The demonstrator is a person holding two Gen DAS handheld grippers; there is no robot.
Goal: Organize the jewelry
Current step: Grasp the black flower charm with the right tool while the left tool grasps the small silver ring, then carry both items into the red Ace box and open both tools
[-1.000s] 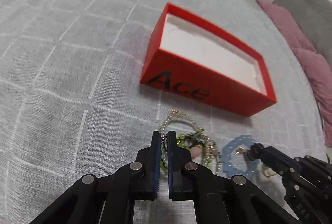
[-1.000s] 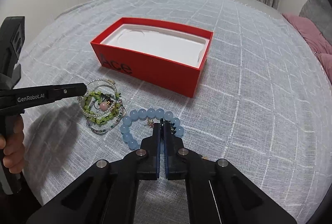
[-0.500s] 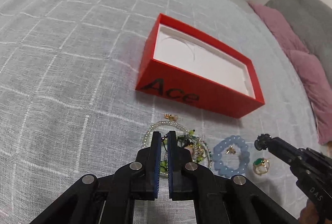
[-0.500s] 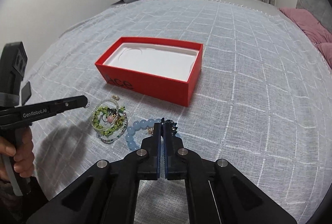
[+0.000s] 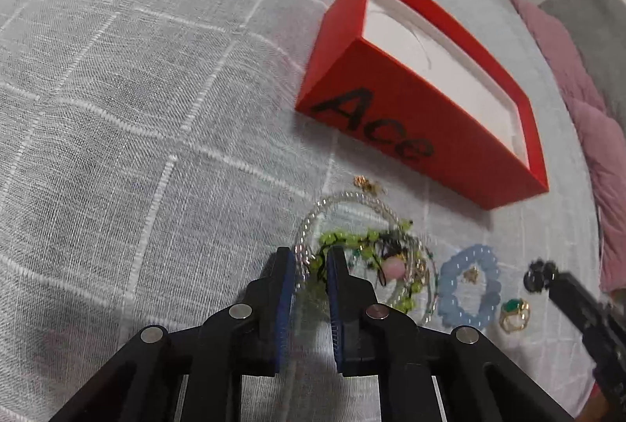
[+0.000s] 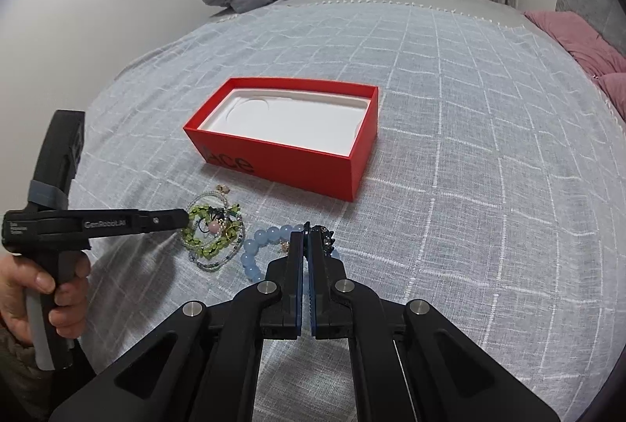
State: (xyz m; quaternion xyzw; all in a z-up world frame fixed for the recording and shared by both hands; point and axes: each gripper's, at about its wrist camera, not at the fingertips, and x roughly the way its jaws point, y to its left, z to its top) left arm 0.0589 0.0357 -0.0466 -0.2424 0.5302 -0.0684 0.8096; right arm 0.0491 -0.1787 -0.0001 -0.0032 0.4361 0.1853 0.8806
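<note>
My left claw [image 5: 309, 259] is slightly spread, straddling the near edge of the clear bead bracelet [image 5: 344, 202], which lies tangled with the green bead bracelet [image 5: 352, 240] on the bed [image 5: 117, 109], near the red box [image 5: 426, 132]. Risk: closing here may snag both strands and drag the whole tangle. My right claw [image 6: 305, 232] is pressed together, holding nothing that I can see, above the blue bead bracelet [image 6: 260, 240]. The green ring [image 5: 514, 310] lies just right of it and could be knocked away.
</note>
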